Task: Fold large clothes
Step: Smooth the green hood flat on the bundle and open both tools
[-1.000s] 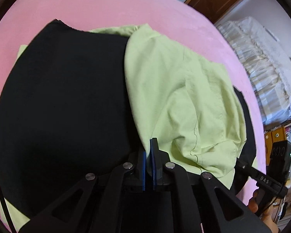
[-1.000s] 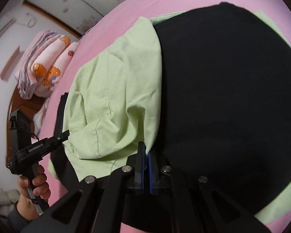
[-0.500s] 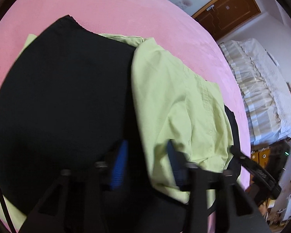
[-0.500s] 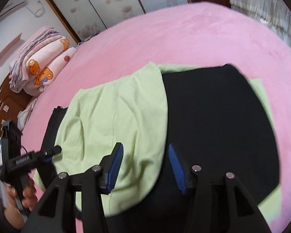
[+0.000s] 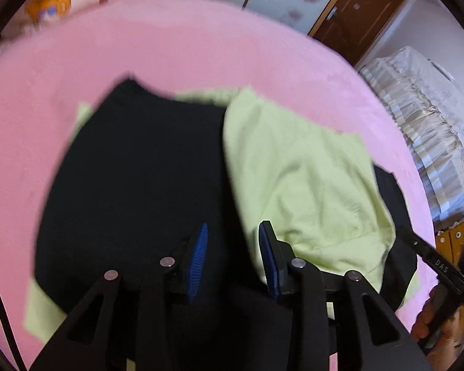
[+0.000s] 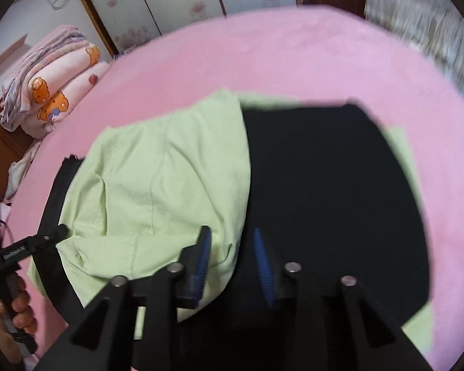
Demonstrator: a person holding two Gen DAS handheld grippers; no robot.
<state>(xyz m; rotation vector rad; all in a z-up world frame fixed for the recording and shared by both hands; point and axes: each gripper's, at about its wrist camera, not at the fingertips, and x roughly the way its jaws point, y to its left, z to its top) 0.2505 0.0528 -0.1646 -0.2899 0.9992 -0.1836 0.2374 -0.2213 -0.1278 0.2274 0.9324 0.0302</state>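
Left wrist view: the left tool (image 5: 232, 255), jaws just widened and empty, hangs over the black garment (image 5: 133, 185); the green garment (image 5: 306, 191) lies centre-right on the pink bed (image 5: 176, 46).

Right wrist view: the right tool (image 6: 232, 255), jaws just narrowing yet released, hangs above both garments' meeting edge, mid-frame.

The black garment (image 5: 133, 185) hides most of the green cloth (image 5: 309, 185); the far room is motion-blurred.

I count two garments on my pink bed (image 5: 176, 46): one black garment (image 5: 145, 179) and one light green garment (image 5: 300, 185). One stack of folded blankets (image 6: 49, 86) sits at the bed's far corner. I hold two grippers, each with two blue-padded fingers (image 5: 198, 256).
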